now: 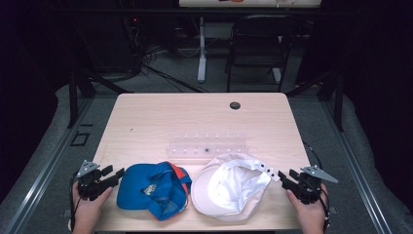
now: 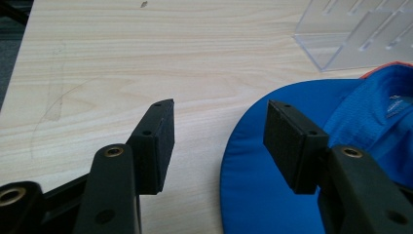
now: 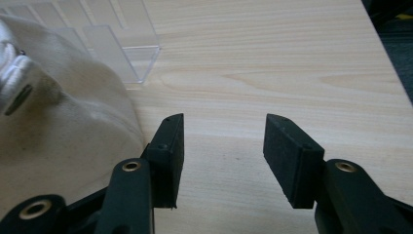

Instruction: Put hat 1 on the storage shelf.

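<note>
**Grippers parked at both caps, nothing grabbed yet**

Grippers first: the left gripper (image 1: 116,176) is sitting just left of the blue cap (image 1: 153,189) with jaws spread wide and nothing between them; in the left gripper view one pad (image 2: 291,146) is hovering over the cap's brim edge. The right gripper (image 1: 284,178) is waiting just right of the white cap (image 1: 230,187), jaws gaping too, nothing held.

Going big to small: the wooden table (image 1: 195,119) is carrying everything. The white cap is lying upside down right beside the blue cap, both at the near edge. The clear acrylic rack (image 1: 207,146) is sitting just behind the blue cap's far side.

Looks to me like the approach step is happening. Next move is probably calling for closing on a brim.
</note>
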